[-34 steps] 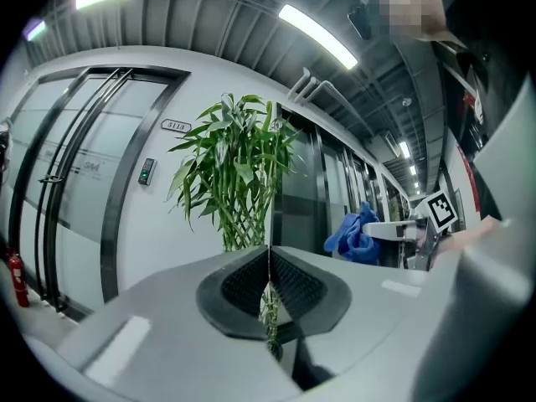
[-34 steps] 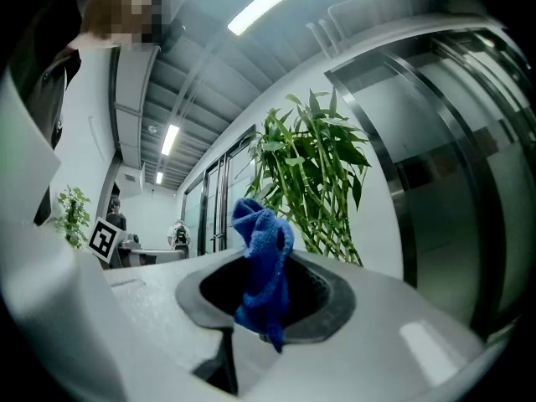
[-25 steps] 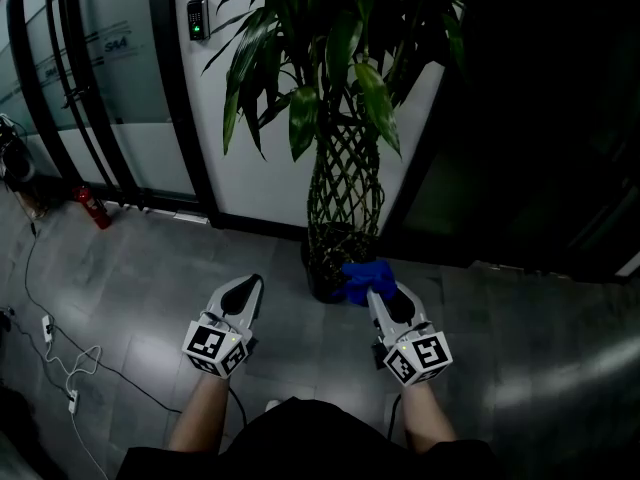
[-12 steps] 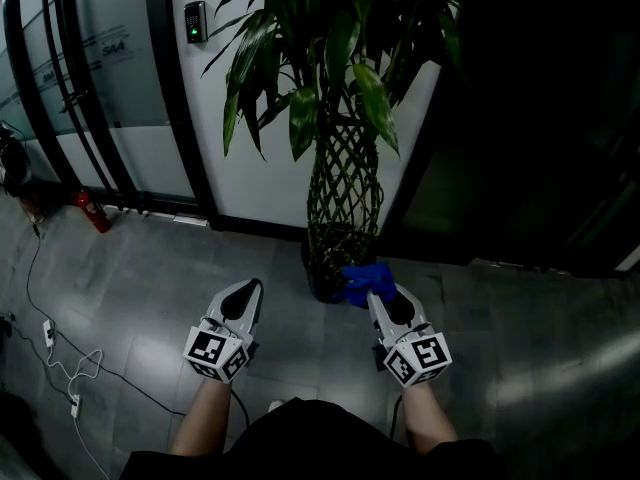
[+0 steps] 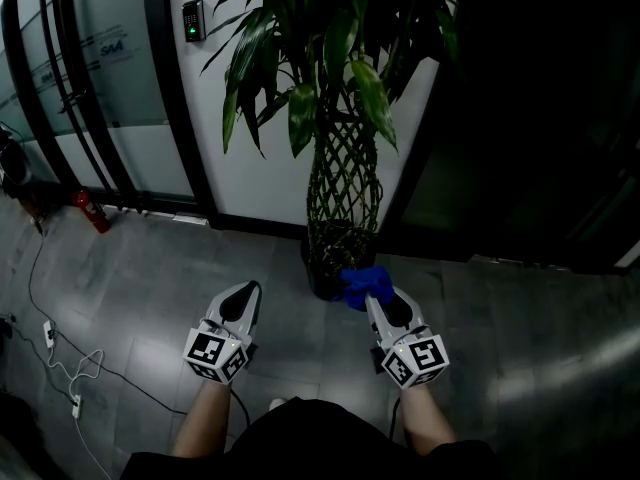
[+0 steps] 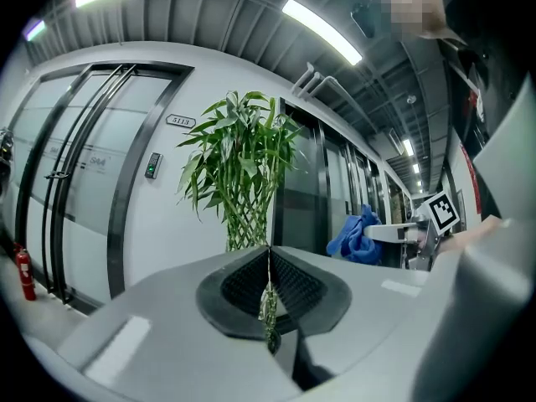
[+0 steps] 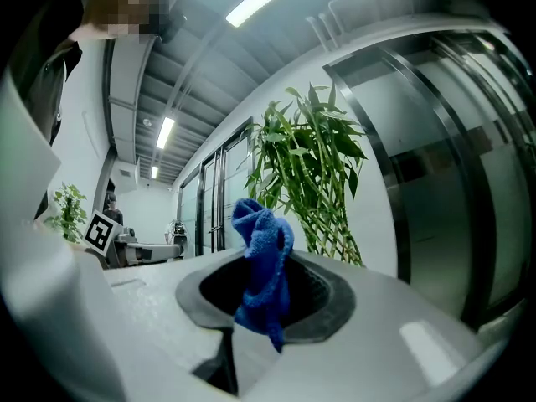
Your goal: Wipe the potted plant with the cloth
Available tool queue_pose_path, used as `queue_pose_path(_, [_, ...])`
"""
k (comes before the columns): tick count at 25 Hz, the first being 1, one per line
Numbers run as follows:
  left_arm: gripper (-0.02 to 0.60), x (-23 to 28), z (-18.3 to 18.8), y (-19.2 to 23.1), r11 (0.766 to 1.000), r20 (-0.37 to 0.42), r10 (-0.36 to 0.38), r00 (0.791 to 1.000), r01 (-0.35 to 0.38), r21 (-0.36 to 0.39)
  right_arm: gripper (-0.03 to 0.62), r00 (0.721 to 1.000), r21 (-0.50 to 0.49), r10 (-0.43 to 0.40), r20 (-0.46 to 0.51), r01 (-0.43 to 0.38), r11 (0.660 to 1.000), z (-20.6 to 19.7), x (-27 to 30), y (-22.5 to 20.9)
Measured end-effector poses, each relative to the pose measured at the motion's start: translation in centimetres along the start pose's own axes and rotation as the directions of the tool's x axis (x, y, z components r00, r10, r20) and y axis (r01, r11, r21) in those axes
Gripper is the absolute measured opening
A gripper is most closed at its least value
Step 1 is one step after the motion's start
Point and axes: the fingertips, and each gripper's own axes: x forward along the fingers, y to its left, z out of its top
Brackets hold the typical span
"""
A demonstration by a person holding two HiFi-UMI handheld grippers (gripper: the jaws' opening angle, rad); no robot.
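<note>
well, at far left a white cable [image 5: 47, 328] trails over the grey floor [image 5: 150, 268], and a red extinguisher [image 5: 90, 210] stands at the foot of the glass doors [image 5: 90, 78]. a keypad [image 5: 197, 18] with a green light sits on the wall [image 5: 260, 183] just right of them.

the left gripper [image 5: 245, 290] hangs low over the floor, left of the pot [image 5: 322, 268] and apart from it. its own view shows the jaws pressed together with nothing held [image 6: 268, 262]; only a thin slit runs between them, and the plant [image 6: 243, 157] stands beyond.

the plant [image 5: 335, 88] rises mid-frame against the wall, its braided stalks going down into the dark pot and its green leaves spreading above.

just right of the pot's base is the blue cloth [image 5: 365, 285], pinched in the right gripper [image 5: 372, 296]. in the right gripper view the jaws are clamped on it [image 7: 264, 275]; the cloth [image 7: 261, 254] bunches up above them and a tail hangs below. whether it touches the pot i cannot tell. the left gripper view shows the cloth [image 6: 356, 237] off to the right of the stalks.

a dark door [image 5: 540, 118] fills the far right.
</note>
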Motion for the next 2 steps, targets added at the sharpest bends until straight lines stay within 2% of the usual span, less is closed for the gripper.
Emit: queue_pose_path(2, [0.012,-0.05,-0.27,-0.05,1.000,-0.004,-0.003,1.000,0.003,0.000,0.109,1.000,-0.003,-0.002,-0.002,0.002,1.000,0.04,-0.11,0.02])
